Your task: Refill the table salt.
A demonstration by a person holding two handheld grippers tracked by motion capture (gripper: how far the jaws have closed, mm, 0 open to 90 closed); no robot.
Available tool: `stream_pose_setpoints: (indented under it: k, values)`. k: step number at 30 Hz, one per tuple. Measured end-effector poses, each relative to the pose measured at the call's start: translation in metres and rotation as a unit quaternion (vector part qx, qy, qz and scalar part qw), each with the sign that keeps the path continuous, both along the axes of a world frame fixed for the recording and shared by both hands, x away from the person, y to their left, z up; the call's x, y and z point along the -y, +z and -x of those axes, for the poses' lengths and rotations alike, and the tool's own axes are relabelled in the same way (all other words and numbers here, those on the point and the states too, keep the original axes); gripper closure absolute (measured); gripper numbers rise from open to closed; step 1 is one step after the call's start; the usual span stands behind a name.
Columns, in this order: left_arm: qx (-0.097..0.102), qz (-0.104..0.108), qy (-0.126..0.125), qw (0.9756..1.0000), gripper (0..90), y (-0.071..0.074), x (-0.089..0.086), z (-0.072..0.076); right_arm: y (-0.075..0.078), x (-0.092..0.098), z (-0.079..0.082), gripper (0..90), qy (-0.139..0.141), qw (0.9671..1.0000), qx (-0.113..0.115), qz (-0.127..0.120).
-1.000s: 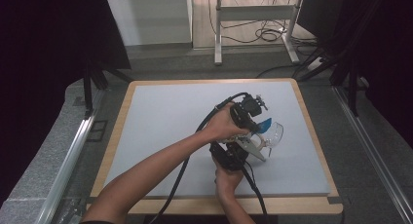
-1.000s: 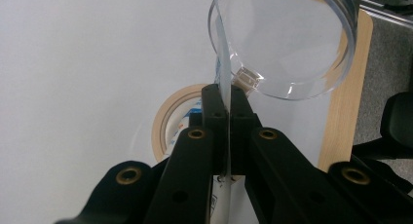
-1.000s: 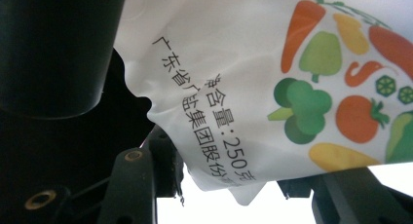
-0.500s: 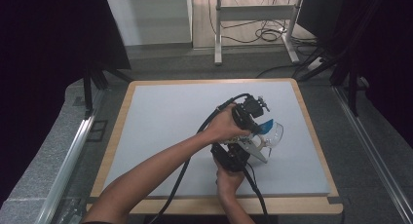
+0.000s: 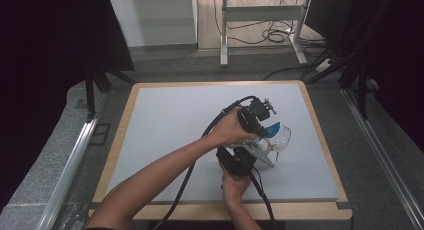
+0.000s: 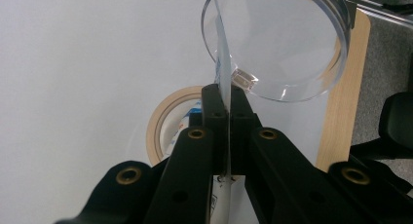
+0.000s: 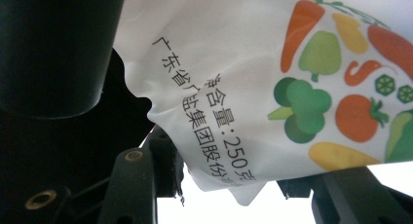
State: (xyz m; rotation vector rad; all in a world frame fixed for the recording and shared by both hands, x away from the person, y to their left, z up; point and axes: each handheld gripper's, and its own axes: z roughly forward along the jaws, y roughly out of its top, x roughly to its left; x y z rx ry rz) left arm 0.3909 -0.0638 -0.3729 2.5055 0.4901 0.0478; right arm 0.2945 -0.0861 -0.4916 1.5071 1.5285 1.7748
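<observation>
A white pouch (image 7: 234,78) printed with vegetables and black lettering hangs between my two grippers, right of the table's middle. My right gripper (image 7: 243,170) holds its lower part from both sides; in the high view that right gripper (image 5: 247,157) is the nearer one. Just beyond it, my left gripper (image 5: 261,132) points down. In the left gripper view its jaws (image 6: 227,95) are shut on a thin pale edge of the pouch. A clear round container (image 6: 292,39) lies open-mouthed just past the jaws, and also shows as the clear container (image 5: 282,136) beside the pouch (image 5: 261,149).
A roll of beige tape (image 6: 160,121) lies flat on the grey table top (image 5: 170,125) under the left gripper. The table's wooden rim (image 5: 320,140) runs close on the right. Black cables trail from both grippers toward the front edge.
</observation>
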Motion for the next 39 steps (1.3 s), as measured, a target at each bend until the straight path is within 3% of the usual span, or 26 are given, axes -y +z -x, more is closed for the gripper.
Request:
stream_pose_setpoints:
  k: [20, 27, 39]
  values:
    - [-0.002, 0.003, 0.002, 1.0000, 89.9, -0.002, -0.003, -0.001, -0.002, -0.002, 0.000, 52.9, 0.003, 1.0000, -0.001, 0.005]
    - [-0.005, 0.012, 0.005, 0.9999, 89.9, -0.004, -0.006, -0.002, -0.005, -0.002, 0.001, 52.7, 0.007, 0.9997, 0.003, 0.023]
    - [-0.012, 0.031, 0.011, 0.9994, 89.9, -0.007, -0.017, -0.004, -0.018, -0.001, 0.005, 52.1, 0.019, 0.9952, 0.014, 0.096]
